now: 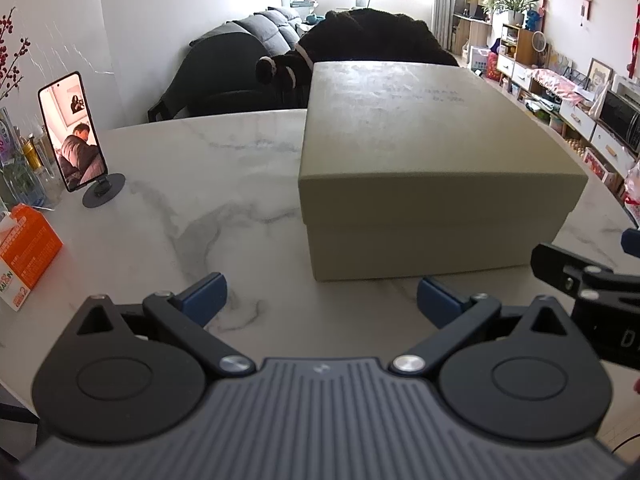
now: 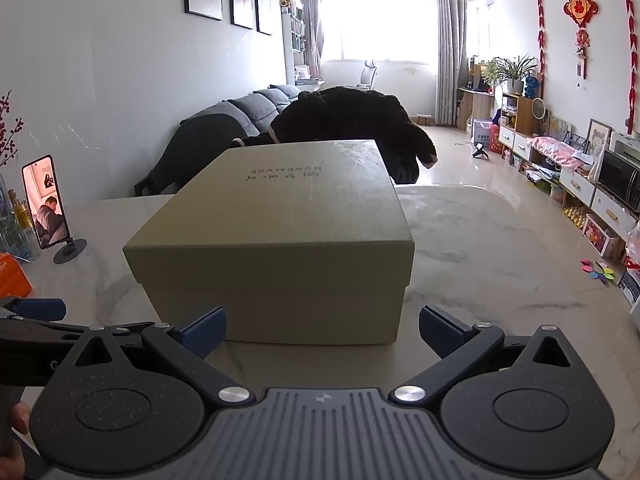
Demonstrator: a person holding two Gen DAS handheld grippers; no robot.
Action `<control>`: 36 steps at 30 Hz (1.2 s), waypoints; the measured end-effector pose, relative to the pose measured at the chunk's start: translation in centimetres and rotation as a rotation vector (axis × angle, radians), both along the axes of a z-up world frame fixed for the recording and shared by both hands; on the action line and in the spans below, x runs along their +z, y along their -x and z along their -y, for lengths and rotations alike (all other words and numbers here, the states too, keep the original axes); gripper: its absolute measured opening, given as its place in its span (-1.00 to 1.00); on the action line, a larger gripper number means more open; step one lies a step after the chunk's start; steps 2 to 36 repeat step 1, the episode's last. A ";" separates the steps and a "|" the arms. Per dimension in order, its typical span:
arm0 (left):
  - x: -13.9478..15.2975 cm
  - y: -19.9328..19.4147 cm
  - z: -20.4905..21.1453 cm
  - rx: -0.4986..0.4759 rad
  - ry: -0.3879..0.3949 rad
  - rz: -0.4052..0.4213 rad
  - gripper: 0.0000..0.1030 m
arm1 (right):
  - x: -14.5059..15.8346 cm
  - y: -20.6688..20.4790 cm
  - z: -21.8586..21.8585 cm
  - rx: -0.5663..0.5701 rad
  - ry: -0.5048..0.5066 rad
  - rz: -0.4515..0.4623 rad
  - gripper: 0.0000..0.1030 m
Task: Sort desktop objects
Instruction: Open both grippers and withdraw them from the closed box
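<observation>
Here the lidded box [image 2: 276, 240] sits on the desk [image 1: 200, 208] dead ahead of the right hand-held gripper [image 2: 322, 326], whose jaws are spread wide and hold nothing. From the left hand-held gripper [image 1: 322, 294], equally wide and empty, the box lies ahead and to the right. Its long axis runs away from both. The right seems nearer. Bare marble flanks both sides; the phone stand [image 1: 103, 190] is well left.

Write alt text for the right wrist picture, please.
A closed beige lidded box sits on a white marble table, just beyond the open right tool. At far left a phone on a stand shows a picture; a living room lies behind.
</observation>
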State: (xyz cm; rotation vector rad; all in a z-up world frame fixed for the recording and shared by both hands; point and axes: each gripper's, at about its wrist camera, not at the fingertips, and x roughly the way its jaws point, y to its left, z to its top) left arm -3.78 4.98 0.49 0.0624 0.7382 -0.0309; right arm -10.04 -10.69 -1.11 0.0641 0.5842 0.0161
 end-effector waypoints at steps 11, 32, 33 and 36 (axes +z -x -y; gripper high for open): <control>-0.1 0.0 0.0 -0.001 -0.002 0.002 1.00 | -0.1 0.0 0.0 0.000 0.000 -0.002 1.00; -0.1 0.0 0.0 -0.001 -0.002 0.002 1.00 | -0.1 0.0 0.0 0.000 0.000 -0.002 1.00; -0.1 0.0 0.0 -0.001 -0.002 0.002 1.00 | -0.1 0.0 0.0 0.000 0.000 -0.002 1.00; -0.1 0.0 0.0 -0.001 -0.002 0.002 1.00 | -0.1 0.0 0.0 0.000 0.000 -0.002 1.00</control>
